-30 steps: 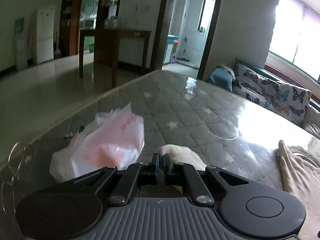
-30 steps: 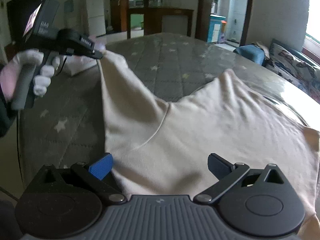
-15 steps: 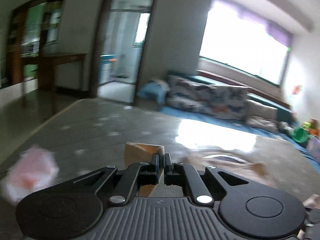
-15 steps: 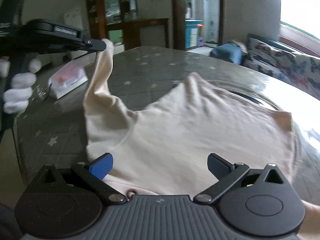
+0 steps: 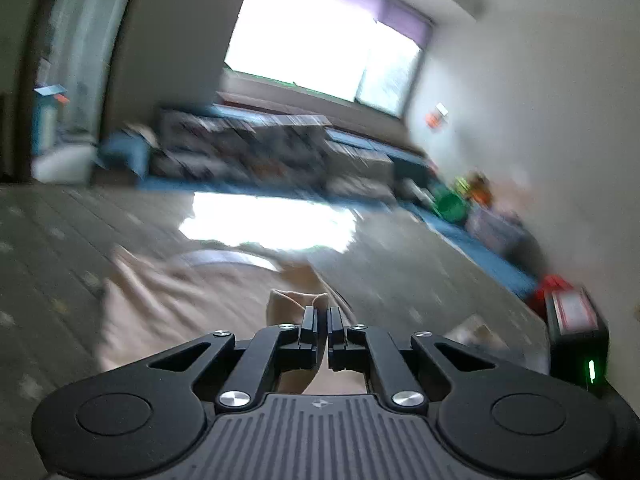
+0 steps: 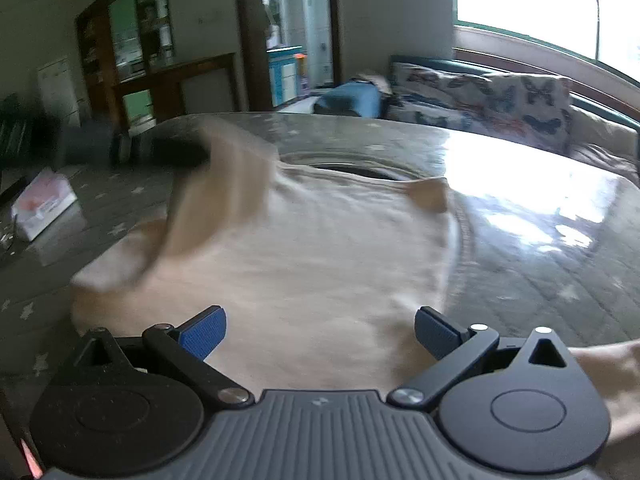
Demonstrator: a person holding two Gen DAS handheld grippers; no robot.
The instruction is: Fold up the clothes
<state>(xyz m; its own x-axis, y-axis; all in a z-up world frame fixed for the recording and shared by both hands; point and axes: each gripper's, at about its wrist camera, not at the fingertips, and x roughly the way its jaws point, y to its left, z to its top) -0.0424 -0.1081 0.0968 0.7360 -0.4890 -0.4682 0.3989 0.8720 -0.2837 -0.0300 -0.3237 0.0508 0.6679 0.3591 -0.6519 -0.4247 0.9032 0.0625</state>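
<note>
at the lower middle of the left wrist view, my left gripper has its jaws clenched on a sleeve of the cream garment. it spreads across the bed ahead of my released right gripper.

Cream cotton garment: plain, uniform cream, no print. Quilted grey mattress surface: grey with pale star motifs. Right gripper: black body, blue finger pads. Left gripper: black throughout, ribbed grey housing. White plastic bag, at 9 o'clock of the garment: white with pink-red print. Butterfly-patterned sofa cushion, at 1 o'clock: pale ground, dark butterflies.
</note>
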